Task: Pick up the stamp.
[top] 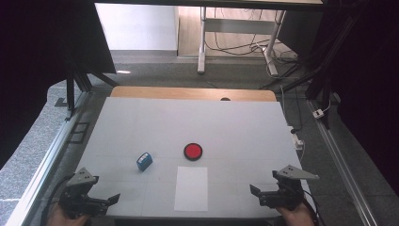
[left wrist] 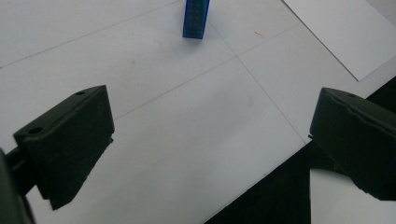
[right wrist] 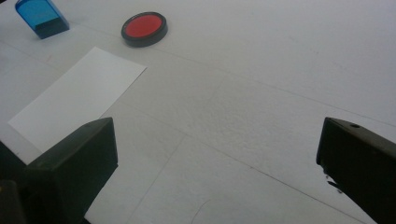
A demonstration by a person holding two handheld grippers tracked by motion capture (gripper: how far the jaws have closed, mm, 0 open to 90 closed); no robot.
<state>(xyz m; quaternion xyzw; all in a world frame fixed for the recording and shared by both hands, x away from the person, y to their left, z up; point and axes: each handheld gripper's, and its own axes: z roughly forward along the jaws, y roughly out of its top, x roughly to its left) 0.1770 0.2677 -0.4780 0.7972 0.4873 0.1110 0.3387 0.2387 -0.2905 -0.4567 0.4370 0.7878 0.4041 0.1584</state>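
Both claws, left claw (top: 104, 201) and right claw (top: 263, 194), parked at the near edge of the tabletop (top: 141, 122), jaws spread wide and empty. Nothing begun as far as can be judged: blue stamp (top: 144, 161) untouched left of centre, tilted, translucent blue with a darker base; red ink pad (top: 193, 151) just to its right, round, black-rimmed; white paper sheet (top: 191, 188) flat and blank, near the front edge.

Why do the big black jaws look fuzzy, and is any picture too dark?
In both gripper views the jaws are close to the camera and soft-edged, while the blue block and red disc look sharper. In the high view the table is evenly lit, but the side edges go nearly black.
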